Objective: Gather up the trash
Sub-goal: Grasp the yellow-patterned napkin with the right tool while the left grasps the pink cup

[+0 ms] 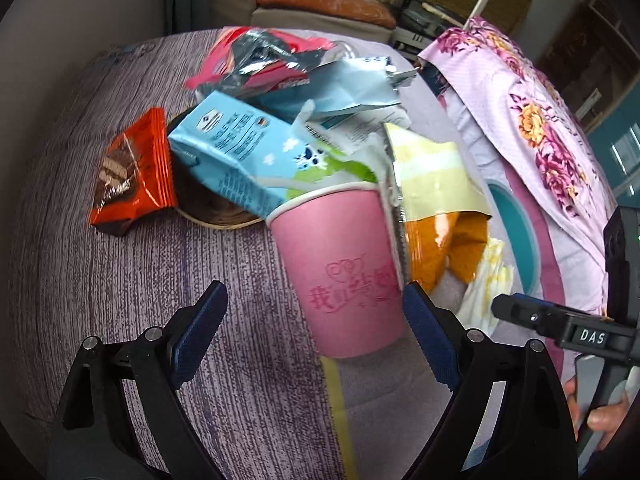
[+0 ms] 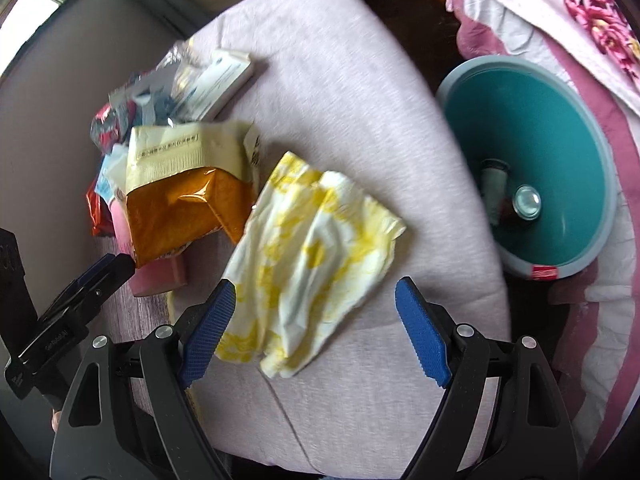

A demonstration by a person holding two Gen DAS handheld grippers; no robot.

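While spread wide apart and holding nothing: left gripper [image 1: 312,316], with tall pink paper cup [image 1: 340,268] standing at 12 o'clock between its blue pads. Behind cup at 11 o'clock: light blue milk carton [image 1: 236,156], orange-red snack packet [image 1: 132,176]. Also wide apart and empty: right gripper [image 2: 314,312], over crumpled white-and-yellow wrapper [image 2: 308,260]. At 10 o'clock: shiny orange bag [image 2: 188,204]. At 2 o'clock: round teal bin [image 2: 532,128].

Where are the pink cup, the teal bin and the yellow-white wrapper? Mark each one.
pink cup [image 1: 340,272]: left wrist view, middle of its side wall.
teal bin [image 2: 532,128]: right wrist view, bare inner wall.
yellow-white wrapper [image 2: 316,264]: right wrist view, centre of the crumpled sheet.
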